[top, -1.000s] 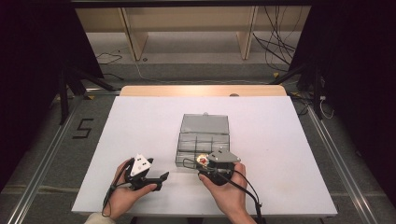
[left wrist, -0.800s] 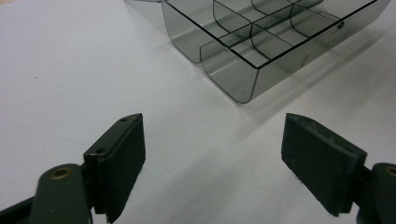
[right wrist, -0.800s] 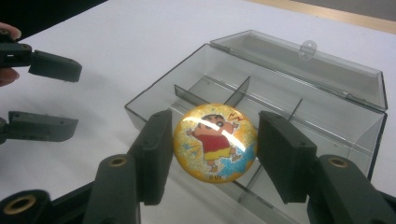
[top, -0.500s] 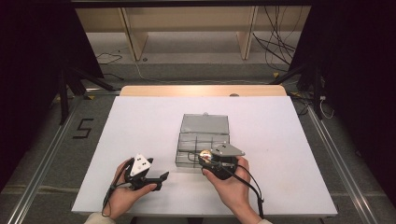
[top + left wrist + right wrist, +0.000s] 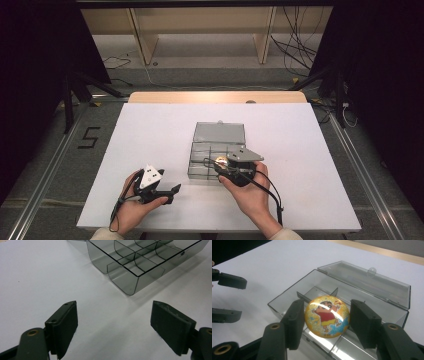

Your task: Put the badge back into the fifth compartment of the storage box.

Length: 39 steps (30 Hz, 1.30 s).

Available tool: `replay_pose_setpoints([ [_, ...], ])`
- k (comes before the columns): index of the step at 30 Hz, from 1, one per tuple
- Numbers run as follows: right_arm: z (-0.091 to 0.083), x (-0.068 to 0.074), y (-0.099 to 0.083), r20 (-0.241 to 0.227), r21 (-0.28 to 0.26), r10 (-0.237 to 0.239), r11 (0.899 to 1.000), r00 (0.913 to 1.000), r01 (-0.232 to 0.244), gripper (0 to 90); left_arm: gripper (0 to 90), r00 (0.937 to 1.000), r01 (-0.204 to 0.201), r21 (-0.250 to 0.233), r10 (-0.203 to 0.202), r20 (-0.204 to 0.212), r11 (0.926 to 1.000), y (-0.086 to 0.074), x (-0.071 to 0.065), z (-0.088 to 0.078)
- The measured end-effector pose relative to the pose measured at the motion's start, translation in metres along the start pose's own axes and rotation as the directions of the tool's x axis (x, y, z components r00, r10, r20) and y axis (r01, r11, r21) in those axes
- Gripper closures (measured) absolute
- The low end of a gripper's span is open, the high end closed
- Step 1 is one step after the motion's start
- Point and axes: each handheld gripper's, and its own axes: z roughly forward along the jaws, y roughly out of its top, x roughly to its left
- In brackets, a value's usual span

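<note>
Badge (image 5: 327, 316), round with a cartoon print, is clamped between the right gripper (image 5: 325, 320) jaws above the compartment box (image 5: 218, 134), near the table's (image 5: 150, 130) front edge. Lower it level into one compartment before releasing. Left gripper (image 5: 113, 325) rests, jaws apart, empty.

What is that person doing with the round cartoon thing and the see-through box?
A person holds a gripper in each hand at a white table. The right gripper grips a round cartoon badge between its jaws, just above the open clear box with its little compartments. The badge is not in the box yet. The left gripper rests open on the table beside the box, holding nothing.
</note>
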Motion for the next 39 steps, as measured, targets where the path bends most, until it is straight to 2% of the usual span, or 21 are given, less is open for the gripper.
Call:
replay_pose_setpoints([
  [39, 0.015, -0.012, 0.007, -0.008, 0.035, 0.009, 0.999, 0.9999, -0.009, 47.1, 21.6, 1.0, 0.003, -0.003, -0.003, -0.004, 1.0, 0.0, 0.001, -0.001],
])
